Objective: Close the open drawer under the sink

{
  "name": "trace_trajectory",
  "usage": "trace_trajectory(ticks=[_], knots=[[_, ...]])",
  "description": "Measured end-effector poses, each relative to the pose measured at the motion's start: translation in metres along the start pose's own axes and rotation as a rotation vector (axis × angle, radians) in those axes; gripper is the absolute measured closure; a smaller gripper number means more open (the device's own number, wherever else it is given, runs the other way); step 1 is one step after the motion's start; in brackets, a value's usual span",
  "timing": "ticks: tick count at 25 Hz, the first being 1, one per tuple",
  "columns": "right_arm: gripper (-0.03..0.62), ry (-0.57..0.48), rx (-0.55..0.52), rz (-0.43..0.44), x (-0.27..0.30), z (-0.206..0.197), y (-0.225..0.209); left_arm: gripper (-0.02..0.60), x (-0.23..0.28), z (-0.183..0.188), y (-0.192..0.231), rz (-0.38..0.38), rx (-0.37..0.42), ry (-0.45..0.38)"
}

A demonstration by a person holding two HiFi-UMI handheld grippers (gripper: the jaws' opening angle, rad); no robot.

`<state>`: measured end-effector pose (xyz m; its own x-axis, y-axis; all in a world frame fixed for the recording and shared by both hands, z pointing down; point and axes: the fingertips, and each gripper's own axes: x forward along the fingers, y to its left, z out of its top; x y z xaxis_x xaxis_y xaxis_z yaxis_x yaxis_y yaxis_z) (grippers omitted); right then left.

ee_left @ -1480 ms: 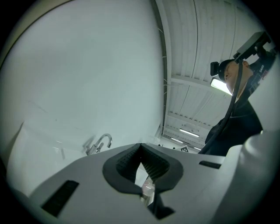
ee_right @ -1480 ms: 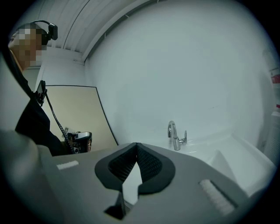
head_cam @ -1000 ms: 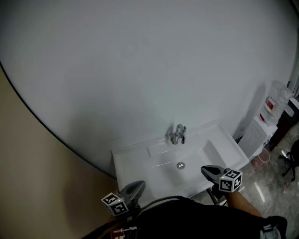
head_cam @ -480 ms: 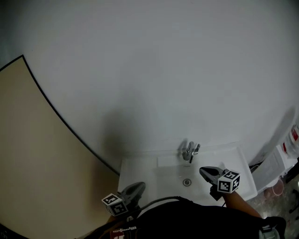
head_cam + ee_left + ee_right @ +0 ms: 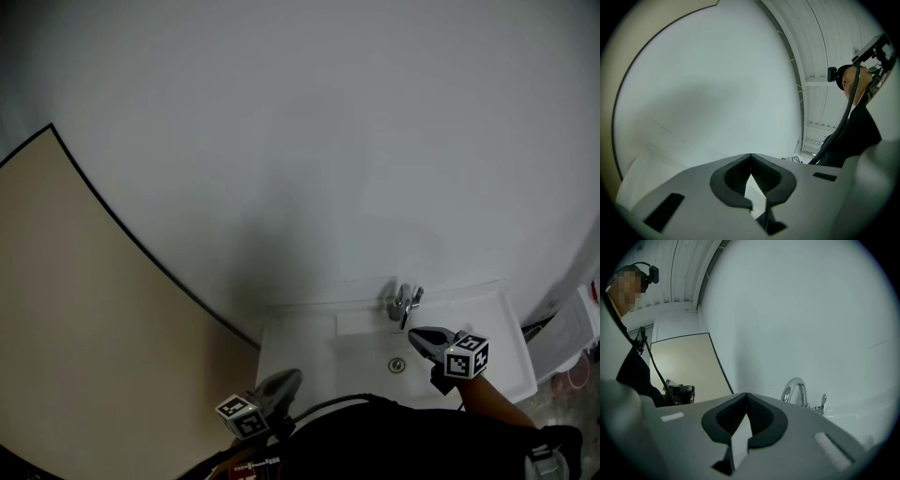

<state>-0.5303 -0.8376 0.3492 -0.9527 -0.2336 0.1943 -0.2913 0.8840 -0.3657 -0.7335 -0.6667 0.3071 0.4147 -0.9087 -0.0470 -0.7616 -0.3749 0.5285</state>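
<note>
The right gripper [image 5: 746,394] has its jaws closed tip to tip, with nothing between them. It hangs over the sink [image 5: 300,330], and the tap [image 5: 798,389] stands just ahead of the tips, a little to their right. In the head view the drain [image 5: 397,365] lies just below and to the left of those tips. The marker cube [image 5: 467,356] sits behind them, over the sink's front edge.

The left gripper [image 5: 750,155] is closed too, tips meeting and empty. It sits near the sink's front left corner, well apart from the right one, facing the bare white wall [image 5: 328,141]. A dark cable [image 5: 848,117] runs down past its right side, along the person's dark top [image 5: 375,441].

Further left of the left jaws, a beige panel [image 5: 75,328] with a dark edge meets the wall. Out past the right jaws, beyond the sink's right end, a white unit [image 5: 572,342] stands on the floor.

The drawer is below the sink. The sink top and the person's body hide it, so I cannot tell how it stands.
</note>
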Motion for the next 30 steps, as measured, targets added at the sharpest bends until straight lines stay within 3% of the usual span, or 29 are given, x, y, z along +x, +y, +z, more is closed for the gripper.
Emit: trace_trajectory(ticks=[3, 8, 12, 15, 22, 30], knots=[[0.592, -0.023, 0.000, -0.061, 0.000, 0.000, 0.015, 0.581, -0.010, 0.002, 0.020, -0.047, 0.014, 0.048], [0.592, -0.097, 0.043, -0.232, -0.022, -0.002, 0.026, 0.581, -0.010, 0.003, 0.029, -0.203, -0.016, 0.111], [0.592, -0.134, 0.083, -0.404, -0.068, -0.020, 0.029, 0.581, 0.005, -0.016, 0.023, -0.324, -0.059, 0.210], [0.592, -0.162, 0.091, -0.488, -0.101, -0.028, 0.034, 0.581, 0.025, -0.037, 0.014, -0.404, -0.033, 0.286], [0.592, -0.258, 0.126, -0.611, -0.206, -0.059, 0.032, 0.581, 0.074, -0.089, -0.074, -0.552, 0.023, 0.397], [0.592, -0.268, 0.150, -0.659, -0.337, -0.112, -0.002, 0.581, 0.143, -0.177, -0.163, -0.540, 0.049, 0.455]])
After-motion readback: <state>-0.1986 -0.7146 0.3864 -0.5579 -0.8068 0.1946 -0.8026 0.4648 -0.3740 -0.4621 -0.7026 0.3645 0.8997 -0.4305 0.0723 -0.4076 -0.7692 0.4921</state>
